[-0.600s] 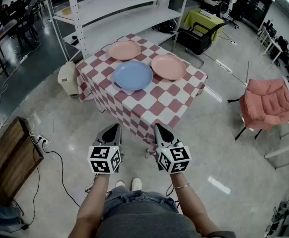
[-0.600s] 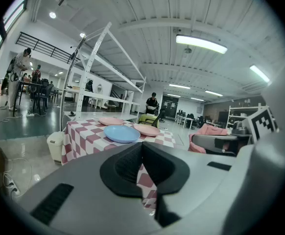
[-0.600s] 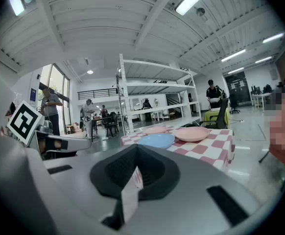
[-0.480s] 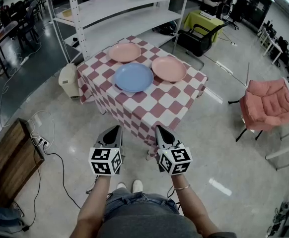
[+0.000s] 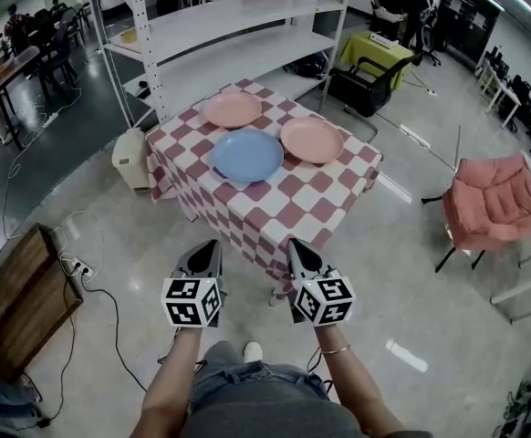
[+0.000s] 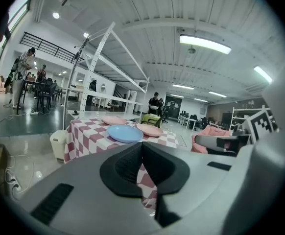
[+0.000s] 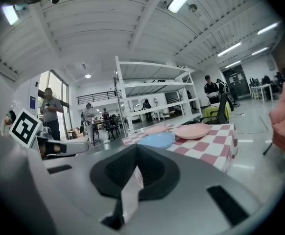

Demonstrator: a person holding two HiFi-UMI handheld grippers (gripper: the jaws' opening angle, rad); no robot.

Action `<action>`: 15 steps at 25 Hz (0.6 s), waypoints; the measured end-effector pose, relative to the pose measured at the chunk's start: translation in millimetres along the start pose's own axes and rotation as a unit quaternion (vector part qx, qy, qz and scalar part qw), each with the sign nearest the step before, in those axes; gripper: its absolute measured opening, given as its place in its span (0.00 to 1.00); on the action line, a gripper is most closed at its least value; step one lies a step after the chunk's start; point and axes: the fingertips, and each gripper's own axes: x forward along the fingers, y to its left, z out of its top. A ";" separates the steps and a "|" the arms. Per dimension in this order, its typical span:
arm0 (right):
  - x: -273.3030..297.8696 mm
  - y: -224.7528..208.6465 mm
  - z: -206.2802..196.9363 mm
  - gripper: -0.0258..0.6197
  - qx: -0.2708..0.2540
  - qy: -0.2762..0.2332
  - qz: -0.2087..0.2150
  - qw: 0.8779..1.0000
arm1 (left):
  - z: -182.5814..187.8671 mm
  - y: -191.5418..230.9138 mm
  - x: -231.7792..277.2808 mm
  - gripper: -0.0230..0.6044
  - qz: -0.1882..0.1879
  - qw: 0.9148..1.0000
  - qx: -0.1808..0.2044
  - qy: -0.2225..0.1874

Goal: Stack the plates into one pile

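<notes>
Head view — three plates lie apart on the checked tabletop [image 5: 284, 199]: a blue plate [image 5: 246, 155] in the middle, a pink plate [image 5: 232, 109] by the far corner, a second pink plate [image 5: 311, 140] toward the right corner. Our left gripper [image 5: 213, 245] and right gripper [image 5: 295, 244] hang short of the near corner. Left gripper view: jaws closed, empty. Right gripper view: likewise. We judge the plates stiff, slick and breakable — pinch the rim.
</notes>
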 end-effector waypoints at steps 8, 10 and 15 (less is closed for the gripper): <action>13.8 -8.9 12.4 0.05 0.004 -0.010 0.006 1.000 | 6.8 9.2 8.7 0.06 0.021 1.000 0.001 -0.004; 20.0 -9.0 13.4 0.05 0.008 -0.010 0.008 1.000 | 9.3 14.0 12.7 0.06 0.024 1.000 0.001 -0.002; 38.7 -12.0 13.8 0.05 0.015 -0.008 0.006 1.000 | 14.3 30.2 25.2 0.06 0.034 0.999 -0.001 0.004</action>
